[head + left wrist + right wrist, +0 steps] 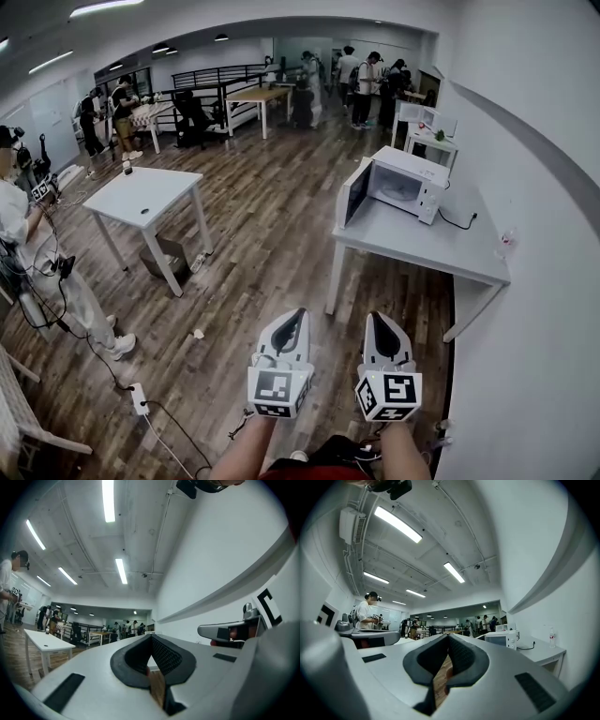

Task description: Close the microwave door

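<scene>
A white microwave (401,185) stands on a grey table (422,246) by the right wall, and its door (354,192) hangs open to the left. It also shows far off in the right gripper view, the microwave (502,639) small beside the jaws. My left gripper (298,316) and right gripper (376,319) are held side by side low in the head view, well short of the table. Both are shut with nothing between the pads. In their own views, the left gripper (151,637) and right gripper (448,636) point out over the room.
A white table (141,197) stands at the left with a person (23,248) beside it. A power strip (139,397) and cables lie on the wood floor. A bottle (507,240) sits at the grey table's right end. More tables, another microwave (418,116) and several people fill the back.
</scene>
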`<state>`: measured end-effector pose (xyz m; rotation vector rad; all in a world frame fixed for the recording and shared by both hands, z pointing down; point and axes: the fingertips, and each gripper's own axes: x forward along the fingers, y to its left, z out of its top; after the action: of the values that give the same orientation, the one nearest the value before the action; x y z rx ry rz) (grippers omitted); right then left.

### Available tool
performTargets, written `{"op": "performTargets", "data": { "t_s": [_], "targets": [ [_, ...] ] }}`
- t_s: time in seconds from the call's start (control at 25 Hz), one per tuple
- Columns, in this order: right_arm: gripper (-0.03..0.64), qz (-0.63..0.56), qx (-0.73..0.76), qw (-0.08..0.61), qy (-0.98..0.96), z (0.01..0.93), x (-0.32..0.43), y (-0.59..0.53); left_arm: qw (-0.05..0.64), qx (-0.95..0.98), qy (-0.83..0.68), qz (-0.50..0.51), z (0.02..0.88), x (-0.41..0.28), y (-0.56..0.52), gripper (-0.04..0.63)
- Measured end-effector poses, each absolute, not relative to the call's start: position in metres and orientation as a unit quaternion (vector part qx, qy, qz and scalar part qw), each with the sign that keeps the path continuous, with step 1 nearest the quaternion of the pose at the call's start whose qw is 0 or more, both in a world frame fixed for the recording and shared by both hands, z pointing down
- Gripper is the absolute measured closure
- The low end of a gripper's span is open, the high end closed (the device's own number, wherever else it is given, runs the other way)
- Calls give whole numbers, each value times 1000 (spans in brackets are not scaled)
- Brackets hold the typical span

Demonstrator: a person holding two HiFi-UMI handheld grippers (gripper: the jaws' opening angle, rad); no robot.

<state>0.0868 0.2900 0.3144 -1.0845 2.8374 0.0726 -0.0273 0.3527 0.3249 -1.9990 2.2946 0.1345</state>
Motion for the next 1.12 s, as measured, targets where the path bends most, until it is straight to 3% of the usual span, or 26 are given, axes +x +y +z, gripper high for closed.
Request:
{"op": "performTargets", "data": {
  "t_s": [1.12],
  "targets": [
    [589, 11, -356, 64, 932, 312, 34, 31, 53, -656, 752, 39, 318, -79, 94, 569]
  ]
}}
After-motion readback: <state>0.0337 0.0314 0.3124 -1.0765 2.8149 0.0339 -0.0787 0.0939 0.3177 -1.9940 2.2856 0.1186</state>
